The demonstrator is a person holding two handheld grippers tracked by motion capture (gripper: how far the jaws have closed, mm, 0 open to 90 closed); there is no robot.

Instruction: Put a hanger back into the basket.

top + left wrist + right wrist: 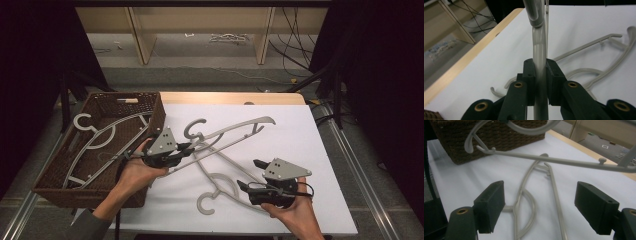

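Two grey plastic hangers are out on the white table, and more lie in the brown wicker basket (150,107) at the table's left edge. The left gripper (186,148) has its jaws clamped on a bar of the raised hanger (235,131), which slants from just beside the basket toward the table's far edge, its hook near the gripper. In the left gripper view that bar runs straight up between the shut jaws. The right gripper (251,174), near the table's front edge, holds its jaws wide apart with nothing between them; the flat hanger (220,177) lies just ahead of it on the table, its hook toward the front edge.

By the look of it, the hanger is light, stiff and smooth, so it will likely swing or twist about a single pinch point. Taking hold close to the hook's neck, where the arms meet, should keep it balanced; the thin lower bar looks more apt to flex.

How many hangers sit in the basket is hard to make out, since they overlap. Where the two hangers on the table cross, it cannot be told whether they touch. The right gripper view cuts off the raised hanger's hook at its top edge.
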